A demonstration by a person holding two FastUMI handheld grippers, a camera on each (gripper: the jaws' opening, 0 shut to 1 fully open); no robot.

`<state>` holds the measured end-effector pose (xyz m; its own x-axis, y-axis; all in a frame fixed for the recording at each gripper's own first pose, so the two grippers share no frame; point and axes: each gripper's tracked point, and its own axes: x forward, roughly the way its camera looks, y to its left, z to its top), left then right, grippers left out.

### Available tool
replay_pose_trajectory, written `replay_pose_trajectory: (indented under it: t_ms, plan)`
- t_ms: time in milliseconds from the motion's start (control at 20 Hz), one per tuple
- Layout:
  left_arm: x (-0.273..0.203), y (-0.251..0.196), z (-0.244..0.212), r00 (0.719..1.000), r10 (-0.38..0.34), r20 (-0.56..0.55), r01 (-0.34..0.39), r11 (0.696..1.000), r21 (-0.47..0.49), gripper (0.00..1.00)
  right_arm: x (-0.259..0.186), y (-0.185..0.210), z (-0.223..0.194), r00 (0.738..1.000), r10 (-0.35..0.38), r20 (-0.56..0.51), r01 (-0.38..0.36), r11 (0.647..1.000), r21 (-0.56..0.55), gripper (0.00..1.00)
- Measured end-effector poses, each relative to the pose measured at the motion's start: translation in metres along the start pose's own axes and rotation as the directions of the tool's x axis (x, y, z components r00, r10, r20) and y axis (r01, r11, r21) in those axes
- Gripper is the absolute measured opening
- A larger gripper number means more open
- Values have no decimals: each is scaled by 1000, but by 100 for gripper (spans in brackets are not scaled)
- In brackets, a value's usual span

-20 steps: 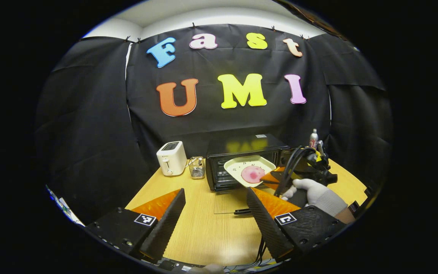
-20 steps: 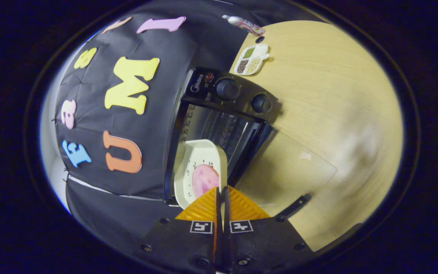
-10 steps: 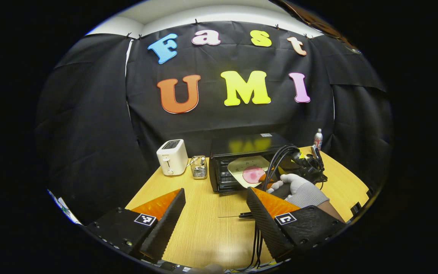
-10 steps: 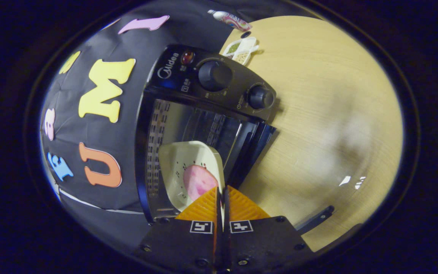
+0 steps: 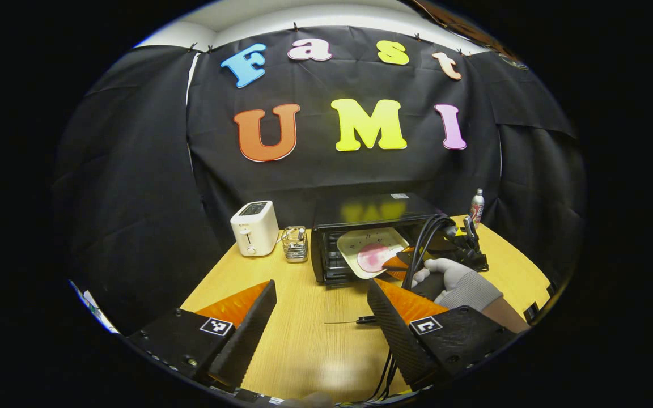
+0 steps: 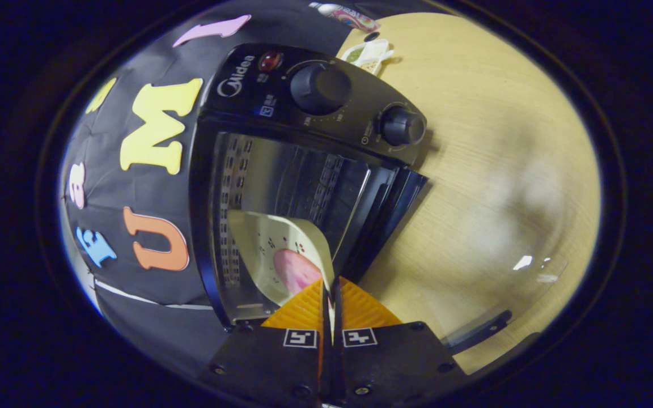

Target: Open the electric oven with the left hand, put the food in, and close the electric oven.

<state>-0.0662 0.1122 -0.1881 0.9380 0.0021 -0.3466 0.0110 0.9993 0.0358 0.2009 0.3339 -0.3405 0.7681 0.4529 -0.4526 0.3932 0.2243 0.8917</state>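
Counter-top oven (image 6: 281, 187) stands open: right gripper (image 6: 329, 294) (fingers clamped on plate (image 6: 272, 249) rim) should slide it in level, left gripper (image 5: 321, 317) fingers apart.

The right gripper (image 6: 330, 294) has its fingers (image 6: 304, 309) pinched on the edge of a cream plate (image 6: 264, 249). Pink food (image 6: 295, 271) lies just past them. The plate pokes into the open oven (image 6: 281, 170) ahead.

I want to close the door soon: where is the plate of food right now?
The plate is partway inside the open oven, pinched at its near rim by the right gripper; in the left gripper view it sits at the oven's mouth.
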Motion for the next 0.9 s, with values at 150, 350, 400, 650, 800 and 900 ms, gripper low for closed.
replay_pose_trajectory:
  t_ms: [150,350,400,650,800,900]
  plan:
    - [4,-3,1,1000,-4,4,4,1000,6,98,1,-2,1,1000,13,-8,-13,1000,-3,4]
    - [3,-9,1,1000,-16,0,16,1000,2,98,-2,-6,3,1000,21,-6,-21,999,29,4]
    - [3,-10,1,1000,-18,2,18,1000,4,98,-3,-9,3,1000,20,-6,-20,1000,24,4]
    - [3,-11,3,1000,-23,5,23,1000,7,98,-1,-11,10,1000,23,-10,-23,1000,17,4]
    - [1,-11,2,1000,-27,6,27,1000,8,98,-1,13,13,997,68,-23,-67,998,15,4]
    - [0,-10,1,1000,-27,1,27,1000,2,97,3,14,18,999,49,-21,-49,999,-18,3]
